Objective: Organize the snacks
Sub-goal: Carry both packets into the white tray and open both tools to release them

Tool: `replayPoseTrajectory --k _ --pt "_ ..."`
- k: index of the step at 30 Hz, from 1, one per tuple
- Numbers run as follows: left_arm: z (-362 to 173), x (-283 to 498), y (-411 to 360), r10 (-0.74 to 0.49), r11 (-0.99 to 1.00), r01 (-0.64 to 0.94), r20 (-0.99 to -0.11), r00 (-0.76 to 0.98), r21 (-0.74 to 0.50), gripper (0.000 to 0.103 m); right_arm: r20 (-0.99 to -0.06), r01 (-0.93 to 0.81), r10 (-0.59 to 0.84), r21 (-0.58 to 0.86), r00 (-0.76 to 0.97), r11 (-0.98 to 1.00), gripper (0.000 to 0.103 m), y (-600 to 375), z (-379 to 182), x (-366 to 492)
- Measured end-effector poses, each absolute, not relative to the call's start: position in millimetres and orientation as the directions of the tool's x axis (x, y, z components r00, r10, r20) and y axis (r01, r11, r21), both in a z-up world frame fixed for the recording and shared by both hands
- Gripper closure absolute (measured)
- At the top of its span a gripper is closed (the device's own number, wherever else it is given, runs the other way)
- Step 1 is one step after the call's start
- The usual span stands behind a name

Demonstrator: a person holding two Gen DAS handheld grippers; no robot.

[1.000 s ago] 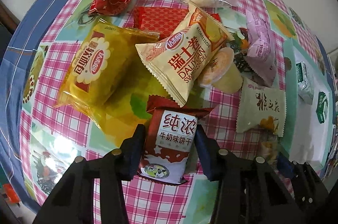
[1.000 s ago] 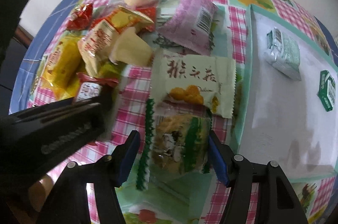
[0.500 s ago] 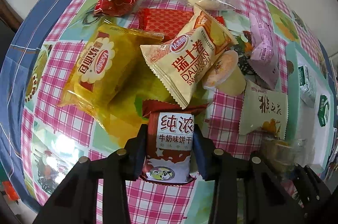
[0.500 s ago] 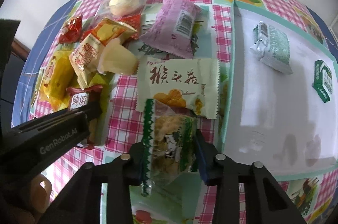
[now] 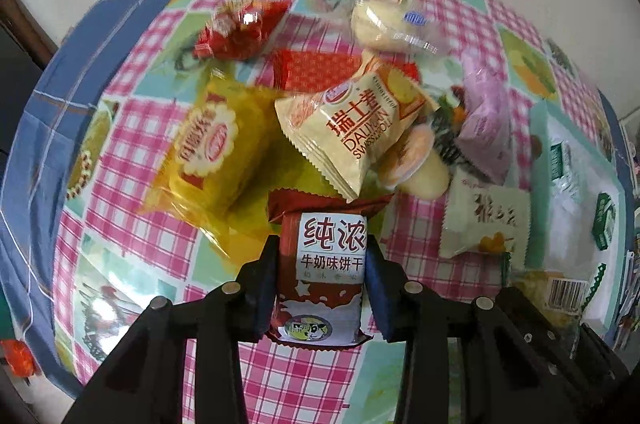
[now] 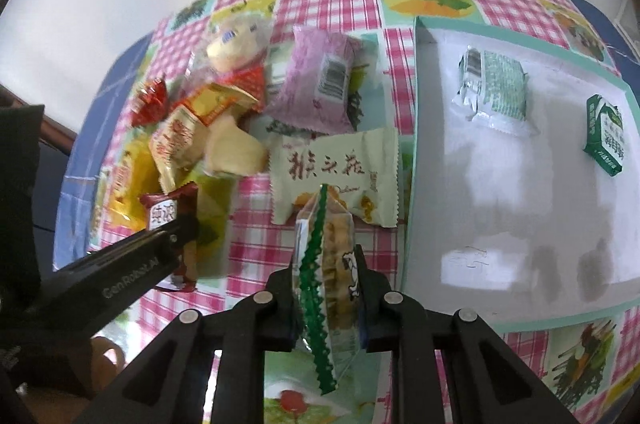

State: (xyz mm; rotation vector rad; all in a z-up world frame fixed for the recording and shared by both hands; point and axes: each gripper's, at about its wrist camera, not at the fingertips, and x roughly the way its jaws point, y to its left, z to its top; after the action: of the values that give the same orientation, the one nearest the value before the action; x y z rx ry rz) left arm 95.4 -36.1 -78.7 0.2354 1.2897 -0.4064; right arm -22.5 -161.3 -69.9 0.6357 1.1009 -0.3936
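My left gripper [image 5: 322, 256] is shut on a dark red milk biscuit pack [image 5: 325, 264], lifted off the checked tablecloth; it also shows in the right wrist view [image 6: 170, 220]. My right gripper [image 6: 325, 266] is shut on a clear, green-edged cracker pack [image 6: 334, 264], turned on edge and raised. A white tray with a teal rim [image 6: 412, 144] lies to the right and holds a green-white pack [image 6: 494, 86] and a green carton [image 6: 606, 134]. A heap of snacks lies on the cloth: a yellow pack [image 5: 212, 148], a Swiss roll pack [image 5: 356, 128], a pale green pack [image 6: 336, 172].
More snacks lie further back: a red wrapped candy [image 5: 236, 30], a red flat pack [image 5: 316, 68], a clear-wrapped bun [image 5: 384, 24], a purple pack [image 6: 320, 80] and a jelly cup [image 5: 416, 164]. The blue tablecloth border [image 5: 76, 72] falls away at the left.
Both grippers closed on their packs and lifted them. The cracker pack turned from flat to on edge. Both views rose and pulled back from the pile.
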Motion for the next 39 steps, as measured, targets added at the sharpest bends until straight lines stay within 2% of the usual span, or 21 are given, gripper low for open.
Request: replayPoseTrajectory --k 9,21,39 --pt "-47 81 -45 -0.194 0.903 0.428 -0.935 0.297 -0.051 0.062 -0.881 0.583 0.002 0.315 0.474 0.749 0.081 -157 -40 -45" --pt "-28 31 -101 -0.260 0.839 0.541 -0.910 0.323 -0.048 0.062 -0.888 0.724 -0.114 0.283 0.446 0.629 0.081 -219 -35 -91" --pt "-57 -67 -210 -0.335 0.638 0.766 -0.924 0.182 -0.080 0.062 -0.921 0.898 -0.225 0.215 0.317 0.384 0.081 -313 -55 -201"
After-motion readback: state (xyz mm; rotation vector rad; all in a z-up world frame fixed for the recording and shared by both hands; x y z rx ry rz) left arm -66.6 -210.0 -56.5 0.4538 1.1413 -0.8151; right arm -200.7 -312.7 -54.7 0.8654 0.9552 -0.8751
